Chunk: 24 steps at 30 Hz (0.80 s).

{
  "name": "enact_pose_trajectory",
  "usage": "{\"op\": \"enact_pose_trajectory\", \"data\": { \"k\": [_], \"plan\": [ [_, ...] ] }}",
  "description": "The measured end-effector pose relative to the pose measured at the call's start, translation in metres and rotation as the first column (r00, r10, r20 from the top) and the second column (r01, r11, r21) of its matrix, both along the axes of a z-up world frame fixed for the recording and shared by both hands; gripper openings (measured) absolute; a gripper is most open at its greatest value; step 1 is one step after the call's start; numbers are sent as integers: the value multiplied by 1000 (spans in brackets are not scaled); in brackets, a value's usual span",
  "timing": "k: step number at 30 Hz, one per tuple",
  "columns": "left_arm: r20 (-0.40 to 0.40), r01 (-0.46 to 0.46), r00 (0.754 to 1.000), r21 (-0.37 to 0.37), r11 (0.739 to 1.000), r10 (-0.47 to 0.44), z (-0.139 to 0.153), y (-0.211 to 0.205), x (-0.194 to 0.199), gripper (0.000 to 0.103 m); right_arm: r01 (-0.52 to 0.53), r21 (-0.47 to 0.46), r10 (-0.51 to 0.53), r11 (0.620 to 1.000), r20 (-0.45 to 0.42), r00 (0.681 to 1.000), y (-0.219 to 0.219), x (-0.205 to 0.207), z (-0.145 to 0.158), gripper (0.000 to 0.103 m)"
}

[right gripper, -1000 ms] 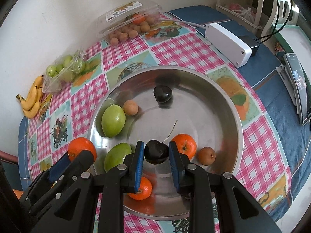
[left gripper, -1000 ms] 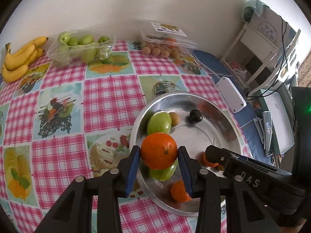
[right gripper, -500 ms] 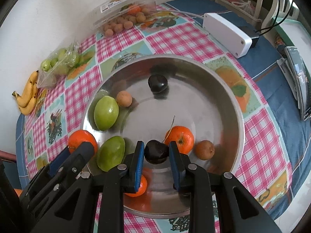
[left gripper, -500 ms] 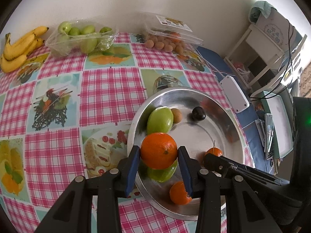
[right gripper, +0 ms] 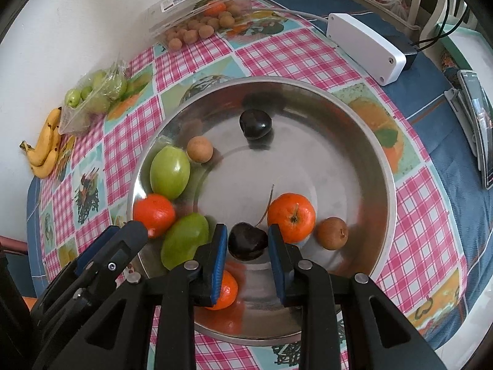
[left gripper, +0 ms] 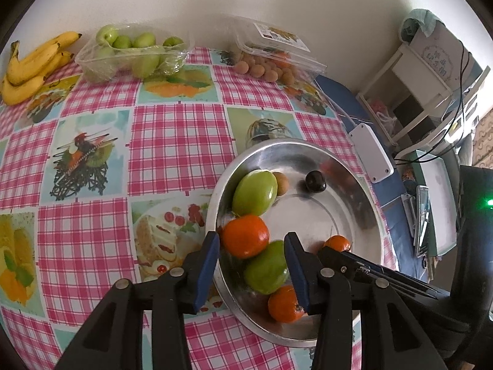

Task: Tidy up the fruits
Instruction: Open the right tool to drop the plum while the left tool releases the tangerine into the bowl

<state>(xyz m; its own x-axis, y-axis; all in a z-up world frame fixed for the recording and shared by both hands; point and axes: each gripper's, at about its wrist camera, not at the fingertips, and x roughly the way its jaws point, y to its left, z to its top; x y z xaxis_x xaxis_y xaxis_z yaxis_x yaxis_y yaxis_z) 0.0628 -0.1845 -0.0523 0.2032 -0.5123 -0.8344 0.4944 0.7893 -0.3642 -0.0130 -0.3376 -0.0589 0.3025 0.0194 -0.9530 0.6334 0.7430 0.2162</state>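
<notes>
A steel bowl (right gripper: pixel 379 160) (left gripper: pixel 363 185) on the checked tablecloth holds green fruits, oranges, brown fruits and a dark cherry (right gripper: pixel 255 123). My left gripper (left gripper: pixel 252 265) is open; the orange (left gripper: pixel 245 236) (right gripper: pixel 154 215) it held lies loose at the bowl's left rim, next to a green fruit (left gripper: pixel 266 267). My right gripper (right gripper: pixel 248 257) stands low over the bowl, with its pads around a second dark cherry (right gripper: pixel 247 240) with a stem. The left pad touches the cherry, and a small gap shows at the right pad.
At the back of the table lie bananas (left gripper: pixel 27 67), a clear tray of green fruit (left gripper: pixel 132 52) and a clear box of small brown fruits (left gripper: pixel 271 58). A white box with cables (right gripper: pixel 366 47) lies on a blue cloth right of the bowl.
My left gripper has opened and the orange has dropped to the bowl's left rim. My right gripper's fingers have spread slightly around the cherry and moved lower in the bowl.
</notes>
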Motion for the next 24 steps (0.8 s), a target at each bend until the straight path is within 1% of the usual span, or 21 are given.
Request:
{"op": "enact_pose_trajectory", "data": {
  "k": [3, 5, 7, 11, 13, 14, 15, 16, 17, 19, 22, 23, 24],
  "plan": [
    [-5, -9, 1000, 1, 1000, 9, 3, 3, 1, 48, 1, -4, -1, 1000, 11, 1000, -1, 1, 3, 28],
    [-4, -20, 1000, 16, 1000, 20, 5, 5, 1, 48, 2, -6, -2, 1000, 18, 1000, -2, -1, 5, 29],
    [4, -40, 999, 58, 998, 40, 6, 9, 3, 49, 1, -15, 0, 1000, 28, 1000, -2, -1, 9, 29],
    [29, -97, 995, 149, 984, 94, 4, 21, 8, 54, -11, -30, 12, 999, 33, 999, -1, 1, 11, 29],
    [28, -129, 992, 189, 973, 126, 0, 27, 12, 60, -23, -44, 24, 999, 25, 999, 2, 3, 10, 29],
    [25, -145, 989, 210, 967, 143, -3, 31, 14, 63, -30, -51, 31, 998, 21, 999, 3, 5, 10, 32],
    [22, -166, 986, 236, 958, 165, -7, 35, 17, 69, -38, -59, 39, 998, 15, 999, 4, 6, 9, 36],
    [22, -186, 982, 257, 948, 186, -10, 39, 19, 74, -45, -68, 46, 997, 11, 999, 5, 7, 9, 47],
    [22, -201, 979, 271, 942, 203, -12, 43, 21, 78, -54, -81, 55, 995, 5, 998, 7, 9, 8, 54],
    [14, -235, 970, 292, 927, 241, -17, 50, 25, 92, -68, -102, 68, 992, -3, 998, 9, 11, 8, 54],
    [-4, -275, 957, 306, 912, 290, -23, 62, 30, 103, -81, -106, 80, 991, -12, 997, 10, 12, 6, 55],
    [-1, -280, 955, 312, 908, 295, -24, 63, 30, 103, -88, -107, 86, 990, -19, 996, 11, 13, 4, 56],
    [5, -286, 954, 320, 903, 301, -25, 65, 30, 103, -93, -110, 90, 990, -25, 996, 11, 14, 4, 62]
  ]
}}
